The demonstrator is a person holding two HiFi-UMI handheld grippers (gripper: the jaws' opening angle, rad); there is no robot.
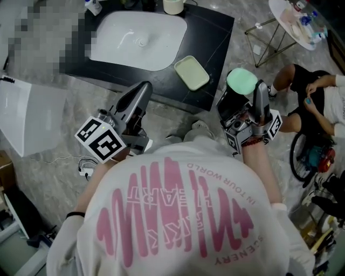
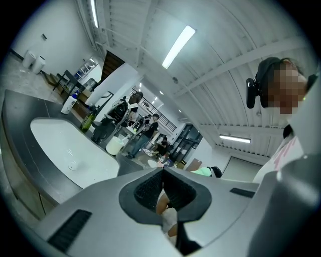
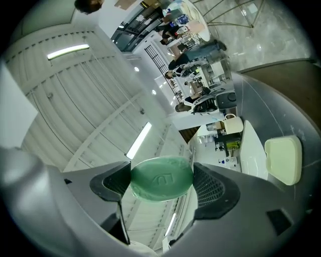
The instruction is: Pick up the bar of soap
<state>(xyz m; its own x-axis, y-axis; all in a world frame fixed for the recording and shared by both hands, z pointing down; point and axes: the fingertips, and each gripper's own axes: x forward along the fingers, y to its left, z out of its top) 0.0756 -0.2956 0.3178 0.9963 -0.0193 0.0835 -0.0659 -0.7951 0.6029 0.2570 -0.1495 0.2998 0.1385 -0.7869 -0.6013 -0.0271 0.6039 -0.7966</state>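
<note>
Soap bar [image 3: 161,179] clamped betw. R gripper [image 1: 245,96] jaws, lifted, well apart from empty dish [image 1: 191,72]; L gripper [image 1: 141,92] jaws together, nothing held; pick-up looks done; next: firm, steady grip, since soap prob. slippery.

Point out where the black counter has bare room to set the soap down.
The right gripper holds the soap. Bare counter lies right of the sink, between the cup behind and the tray in front. A narrow strip runs along the front edge, left of the tray. The tray itself looks empty. The back edge, by the bottle, is crowded.
</note>
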